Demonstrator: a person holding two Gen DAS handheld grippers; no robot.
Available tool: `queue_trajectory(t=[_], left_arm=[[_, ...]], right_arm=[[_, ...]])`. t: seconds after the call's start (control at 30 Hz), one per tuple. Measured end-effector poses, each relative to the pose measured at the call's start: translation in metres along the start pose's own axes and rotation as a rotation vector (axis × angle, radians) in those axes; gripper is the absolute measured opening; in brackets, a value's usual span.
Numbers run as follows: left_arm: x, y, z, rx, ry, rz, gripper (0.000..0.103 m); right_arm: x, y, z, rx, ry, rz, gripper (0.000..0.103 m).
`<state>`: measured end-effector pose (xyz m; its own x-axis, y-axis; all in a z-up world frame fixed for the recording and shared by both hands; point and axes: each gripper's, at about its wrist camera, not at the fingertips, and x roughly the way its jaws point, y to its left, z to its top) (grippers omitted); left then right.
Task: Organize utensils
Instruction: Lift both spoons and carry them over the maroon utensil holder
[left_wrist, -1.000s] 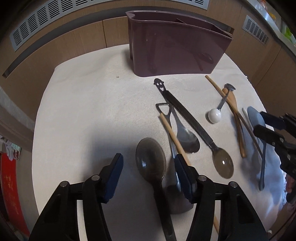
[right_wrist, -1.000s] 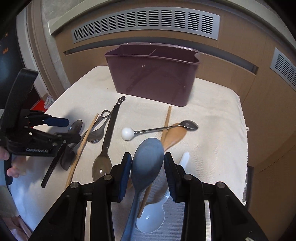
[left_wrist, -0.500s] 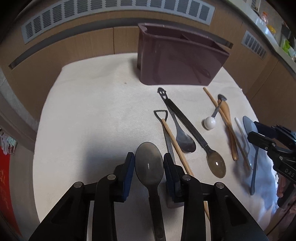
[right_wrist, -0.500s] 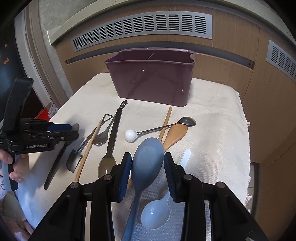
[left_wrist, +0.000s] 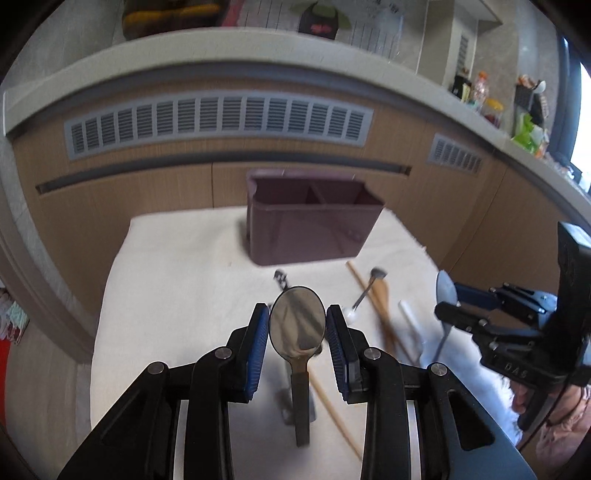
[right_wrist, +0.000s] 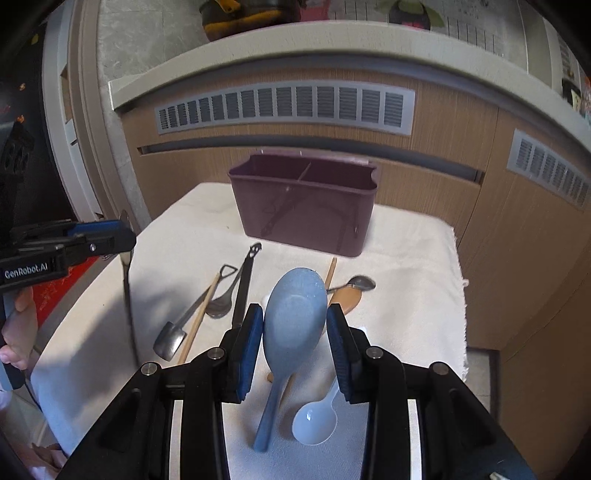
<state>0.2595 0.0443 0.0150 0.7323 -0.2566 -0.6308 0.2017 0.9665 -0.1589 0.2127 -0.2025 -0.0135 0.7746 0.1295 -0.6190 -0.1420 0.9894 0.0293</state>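
My left gripper (left_wrist: 297, 326) is shut on a dark translucent spoon (left_wrist: 297, 325), held by the bowl and lifted off the cloth, handle hanging down. My right gripper (right_wrist: 294, 326) is shut on a blue-grey spoon (right_wrist: 293, 314), also lifted, handle hanging down. A maroon two-compartment utensil holder (right_wrist: 306, 210) stands at the far side of the table; it also shows in the left wrist view (left_wrist: 314, 225). The right gripper shows in the left wrist view (left_wrist: 454, 302); the left gripper shows in the right wrist view (right_wrist: 122, 236).
On the white cloth (right_wrist: 406, 266) lie a white plastic spoon (right_wrist: 314, 421), a wooden spoon (right_wrist: 347, 299), a metal spoon with a white ball end (right_wrist: 358, 283), a wooden chopstick (right_wrist: 199, 317), a small metal shovel-spoon (right_wrist: 171, 339) and a black long-handled spoon (right_wrist: 245, 273). Wooden cabinets stand behind.
Both grippers have risen with their spoons and tilted up toward the holder. The left gripper closed on the dark spoon and lifted it off the cloth.
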Motion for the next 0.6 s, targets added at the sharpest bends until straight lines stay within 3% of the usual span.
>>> queue_trajectory(t=[0.17,0.27,0.4,0.47,0.6], left_arm=[[-0.024,-0.012,0.05,0.011,-0.116,-0.082,0.033],[-0.042,-0.017,0.101,0.046,-0.219,-0.114,0.033],[-0.046,-0.021,0.166,0.079,-0.343,-0.094,0.033],[-0.04,-0.018,0.186,0.078,-0.374,-0.09,0.033],[-0.01,-0.008,0.205,0.063,-0.377,-0.081,0.033]], right_arm=[[-0.031,0.005,0.034,-0.037,-0.124,-0.01,0.032],[-0.055,0.005,0.079,-0.1,-0.239,-0.031,0.032],[-0.074,-0.006,0.148,-0.146,-0.371,-0.083,0.032],[-0.071,-0.016,0.177,-0.129,-0.392,-0.082,0.032],[-0.046,-0.036,0.201,-0.077,-0.387,-0.09,0.032]])
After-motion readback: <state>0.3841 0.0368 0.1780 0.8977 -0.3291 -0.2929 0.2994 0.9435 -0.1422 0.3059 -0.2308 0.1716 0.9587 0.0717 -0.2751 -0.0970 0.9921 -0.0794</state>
